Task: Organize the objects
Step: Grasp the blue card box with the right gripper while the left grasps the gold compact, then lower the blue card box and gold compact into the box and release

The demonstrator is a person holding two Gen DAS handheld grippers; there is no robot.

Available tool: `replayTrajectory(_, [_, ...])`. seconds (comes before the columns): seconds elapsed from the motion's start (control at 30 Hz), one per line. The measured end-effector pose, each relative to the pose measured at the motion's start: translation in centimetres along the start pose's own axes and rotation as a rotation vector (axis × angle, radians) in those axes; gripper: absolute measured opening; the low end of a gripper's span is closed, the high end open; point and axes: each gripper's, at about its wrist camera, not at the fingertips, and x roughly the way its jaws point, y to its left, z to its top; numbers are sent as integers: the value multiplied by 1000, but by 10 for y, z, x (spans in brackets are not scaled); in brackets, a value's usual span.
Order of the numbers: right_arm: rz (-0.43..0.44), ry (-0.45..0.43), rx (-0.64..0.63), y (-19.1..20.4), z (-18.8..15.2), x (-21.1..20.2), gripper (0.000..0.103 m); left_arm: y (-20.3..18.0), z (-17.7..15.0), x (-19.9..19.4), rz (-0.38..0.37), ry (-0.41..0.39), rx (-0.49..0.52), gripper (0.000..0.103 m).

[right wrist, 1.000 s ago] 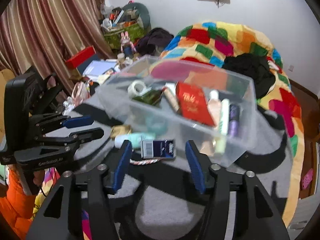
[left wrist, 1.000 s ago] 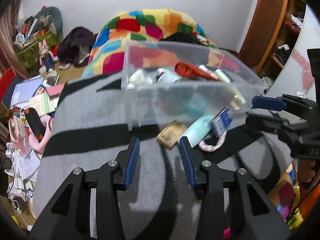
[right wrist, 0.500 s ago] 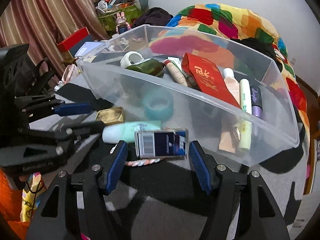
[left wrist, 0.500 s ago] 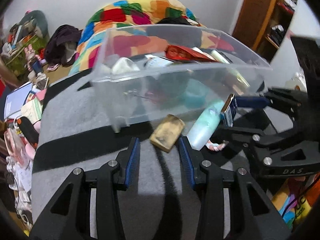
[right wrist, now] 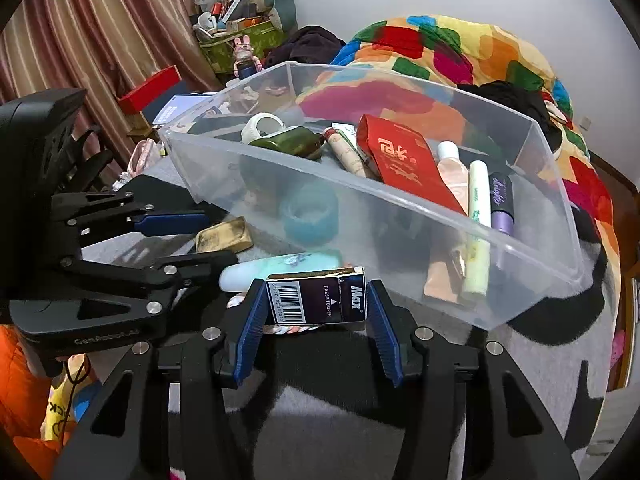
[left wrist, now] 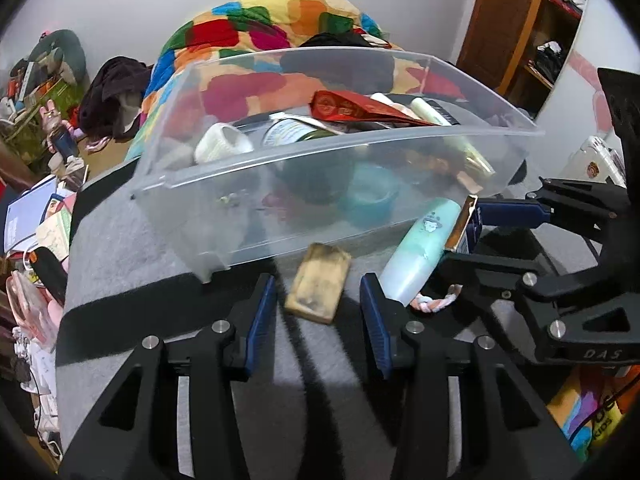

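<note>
A grey and black striped blanket point(left wrist: 132, 264) covers the work surface, with a patchwork quilt point(right wrist: 448, 48) heaped behind and striped curtains point(right wrist: 100, 28) to one side. The clear bin point(right wrist: 400, 216) sits on the blanket, part filled. The left gripper point(left wrist: 318, 300) stands wide around a tan tin point(left wrist: 318, 288). The right gripper point(right wrist: 316, 312) brackets the dark blue box point(right wrist: 316, 296), its pads just beside it; contact is unclear.

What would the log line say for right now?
left gripper: open, at gold tin | right gripper: open, around blue box | bin: part-filled
</note>
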Motion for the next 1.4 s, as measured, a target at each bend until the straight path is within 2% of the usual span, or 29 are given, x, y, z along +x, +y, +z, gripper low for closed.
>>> replayTrajectory(0.1, [4, -5, 8, -3, -3, -5, 46, -5, 0, 0, 14, -6, 18, 39])
replayTrajectory(0.13, [7, -11, 15, -5, -4, -8, 46, -6, 0, 0, 15, -9, 21, 27])
replayTrajectory(0.17, [10, -15, 21, -6, -5, -11, 46, -7, -1, -1, 13, -9, 24, 23])
replayTrajectory(0.4, [26, -72, 60, -16, -4, -33, 46, -7, -14, -12, 16, -41, -13, 23])
replayTrajectory(0.57, [23, -109, 65, -17, -1, -46, 46, -4, -21, -36, 9, -103, -51, 23])
replayTrajectory(0.97, [-31, -220, 122, -29, 19, -79, 46, 6, 2, -93, 35, -278, -89, 23])
replayTrajectory(1.1, [-75, -230, 180, -42, 32, -75, 46, 20, 15, -93, 44, -291, -133, 23])
replayTrajectory(1.4, [-80, -185, 242, -59, 51, -48, 46, 41, 40, -93, 11, -309, -201, 19])
